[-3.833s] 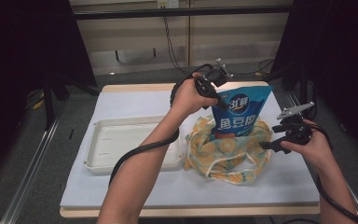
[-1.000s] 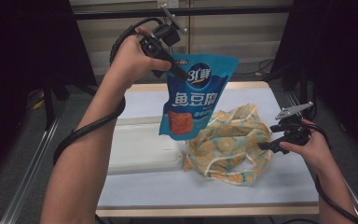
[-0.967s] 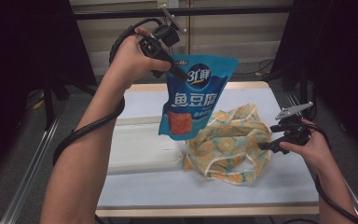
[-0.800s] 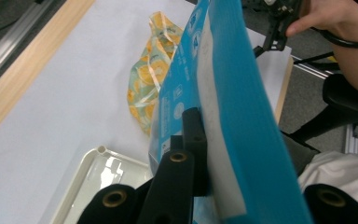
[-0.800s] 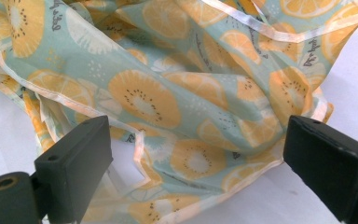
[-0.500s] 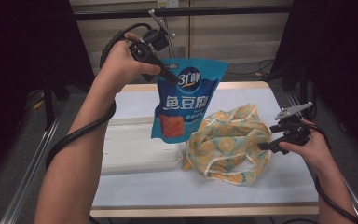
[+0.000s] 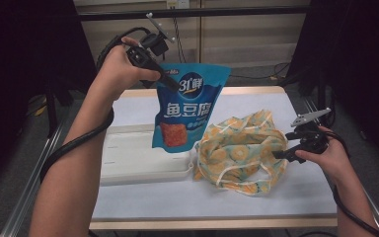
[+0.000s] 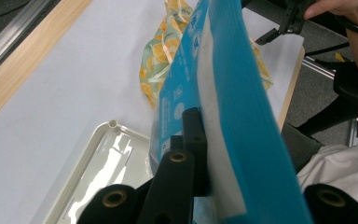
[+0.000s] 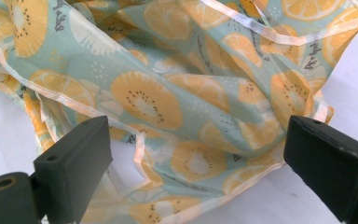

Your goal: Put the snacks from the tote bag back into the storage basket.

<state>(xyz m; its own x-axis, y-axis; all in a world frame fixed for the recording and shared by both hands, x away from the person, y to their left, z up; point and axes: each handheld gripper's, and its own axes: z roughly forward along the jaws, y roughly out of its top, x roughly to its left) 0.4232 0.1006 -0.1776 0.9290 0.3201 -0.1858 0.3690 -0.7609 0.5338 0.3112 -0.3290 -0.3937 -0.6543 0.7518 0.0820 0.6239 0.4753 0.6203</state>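
The left gripper (image 7: 170, 84), clamped on the snack pouch (image 7: 187, 113), has carried it from the bag (image 7: 242, 150) toward the tray (image 7: 128, 165), while the right gripper (image 9: 191, 158) gapes wide.

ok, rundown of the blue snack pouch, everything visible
The blue snack pouch is a glossy, flat plastic bag with white lettering, a red-orange picture panel low on its front and a pale sealed strip along the top edge. It hangs in the air, slightly tilted, clamped at its upper left corner by the left gripper, whose jaws are shut on it. Its bottom edge hangs above the right end of the white tray, beside the lemon-print fabric bag.
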